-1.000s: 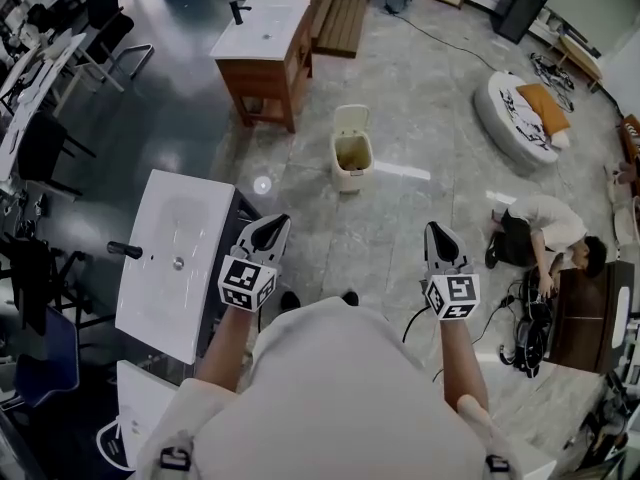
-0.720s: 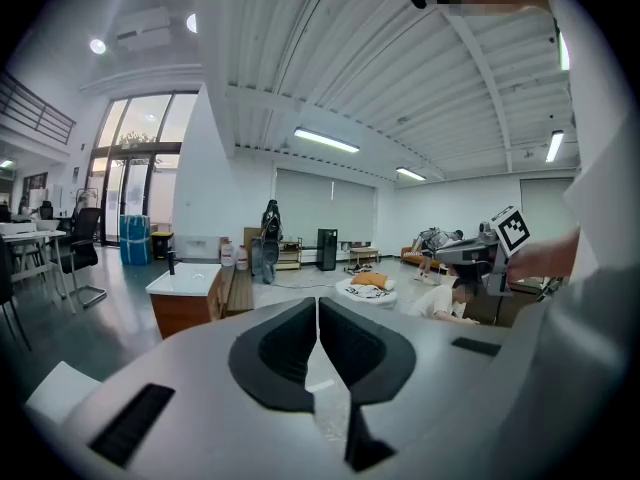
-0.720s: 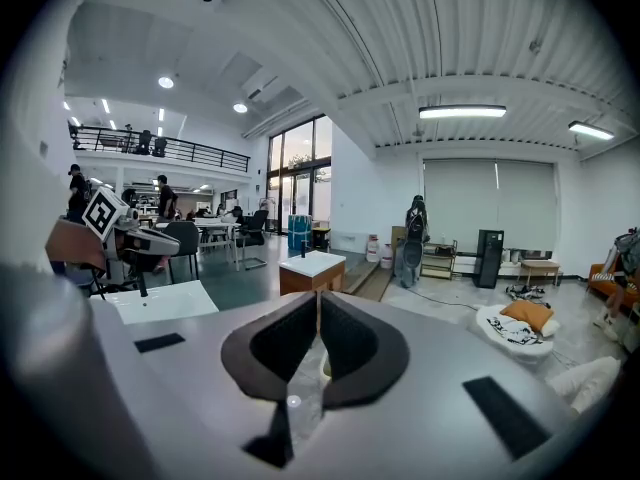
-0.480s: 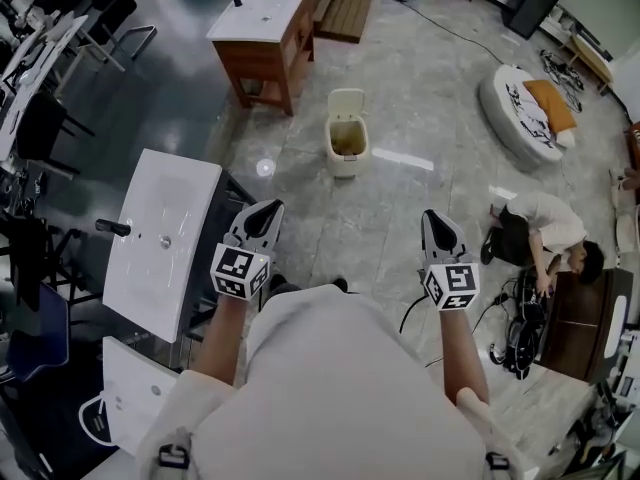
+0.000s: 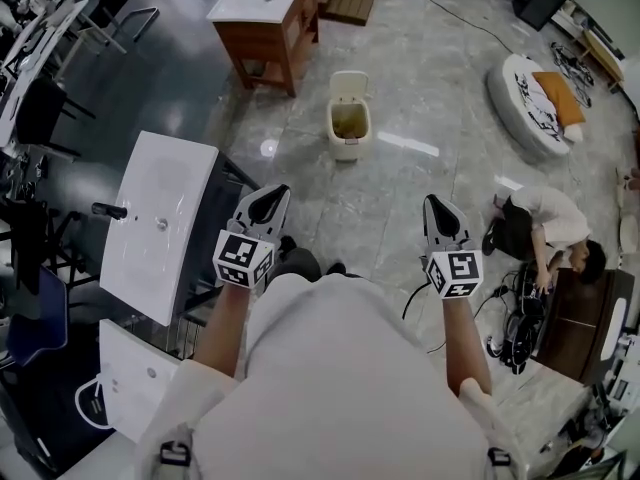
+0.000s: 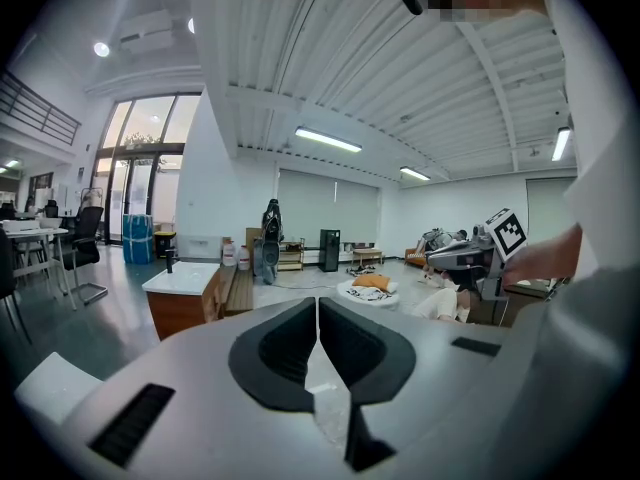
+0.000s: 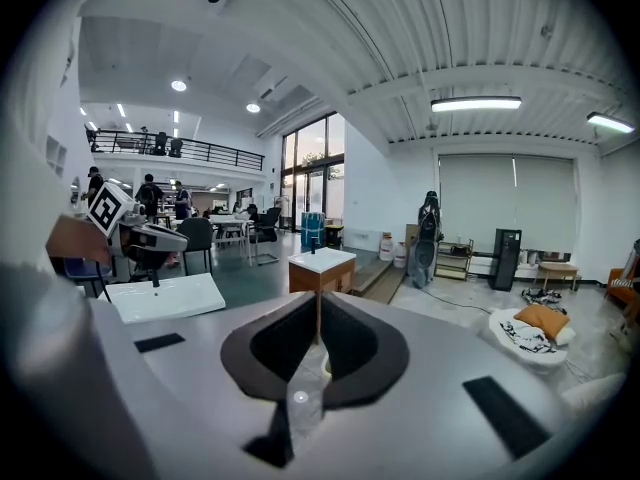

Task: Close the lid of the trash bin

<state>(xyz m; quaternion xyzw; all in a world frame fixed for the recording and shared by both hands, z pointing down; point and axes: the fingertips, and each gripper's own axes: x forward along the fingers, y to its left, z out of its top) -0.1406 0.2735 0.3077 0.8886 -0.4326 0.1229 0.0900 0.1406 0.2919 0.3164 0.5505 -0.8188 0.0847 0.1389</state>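
The cream trash bin [image 5: 349, 128] stands on the marble floor ahead of me, its lid [image 5: 348, 82] tipped up and back, its inside showing. My left gripper [image 5: 274, 192] is held out at waist height, jaws shut with nothing between them. My right gripper [image 5: 438, 203] is level with it on the right, also shut and empty. Both point toward the bin and are well short of it. The left gripper view shows the black pads [image 6: 285, 343] meeting at the tip. In the right gripper view the pads [image 7: 350, 343] also meet.
A white washbasin [image 5: 160, 223] on a stand is close at my left. A wooden vanity [image 5: 262, 13] stands beyond the bin on its left. A person [image 5: 545, 230] sits on the floor at right among cables. A round cushion bed [image 5: 535, 93] lies far right.
I have stepped forward with both grippers held out, shut as before. The bin, washbasin and vanity have all slid up the head view.
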